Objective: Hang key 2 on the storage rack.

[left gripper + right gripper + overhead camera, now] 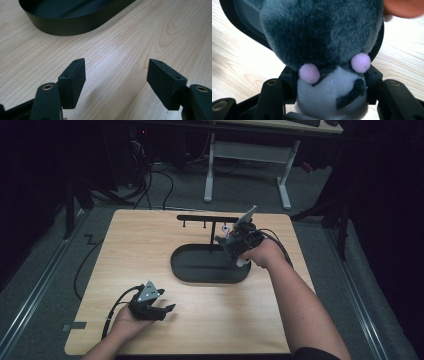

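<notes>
We see a light wooden counter (150, 250) with a visible grain, standing on a grey floor (40, 270). Just behind the counter's middle rises a black T-shaped rack (207, 219) with small pegs hanging from its crossbar. Cables (155, 180) trail over the floor beyond the far edge, and another cable (85, 265) curls along the left side. Farther back we make out a white-framed desk (250, 155) with two legs. A strip of grey tape (74, 326) lies near the front left corner.
</notes>
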A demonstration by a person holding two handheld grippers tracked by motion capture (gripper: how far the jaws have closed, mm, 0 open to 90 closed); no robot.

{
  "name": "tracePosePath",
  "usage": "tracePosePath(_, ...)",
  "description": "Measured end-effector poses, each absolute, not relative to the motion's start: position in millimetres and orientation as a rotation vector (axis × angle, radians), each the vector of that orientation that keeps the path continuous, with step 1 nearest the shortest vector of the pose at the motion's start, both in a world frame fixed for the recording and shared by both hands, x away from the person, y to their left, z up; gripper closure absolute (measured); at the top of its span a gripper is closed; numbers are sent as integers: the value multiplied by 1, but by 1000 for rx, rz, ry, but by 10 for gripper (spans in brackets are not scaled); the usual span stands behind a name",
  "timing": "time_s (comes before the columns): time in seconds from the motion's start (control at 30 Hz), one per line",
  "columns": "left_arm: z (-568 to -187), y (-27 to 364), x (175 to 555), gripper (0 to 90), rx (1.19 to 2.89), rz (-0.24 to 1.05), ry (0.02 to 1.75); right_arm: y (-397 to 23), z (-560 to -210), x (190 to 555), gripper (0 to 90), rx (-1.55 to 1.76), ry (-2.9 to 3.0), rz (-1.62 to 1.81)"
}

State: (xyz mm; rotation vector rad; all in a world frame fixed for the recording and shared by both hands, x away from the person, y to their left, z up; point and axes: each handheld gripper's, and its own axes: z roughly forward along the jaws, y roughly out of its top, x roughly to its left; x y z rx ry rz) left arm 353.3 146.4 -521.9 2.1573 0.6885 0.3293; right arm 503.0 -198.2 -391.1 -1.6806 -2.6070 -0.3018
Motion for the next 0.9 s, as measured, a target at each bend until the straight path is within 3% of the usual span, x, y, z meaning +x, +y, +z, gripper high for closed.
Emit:
tracePosePath(0.37,-522,146,353,319,2163,327,681,-197,-393,503,361,-1702,-2597,-309)
tracePosePath(0.9,-522,145,353,319,2162,326,680,-209,-393,492,354,-1720,-2588,-354)
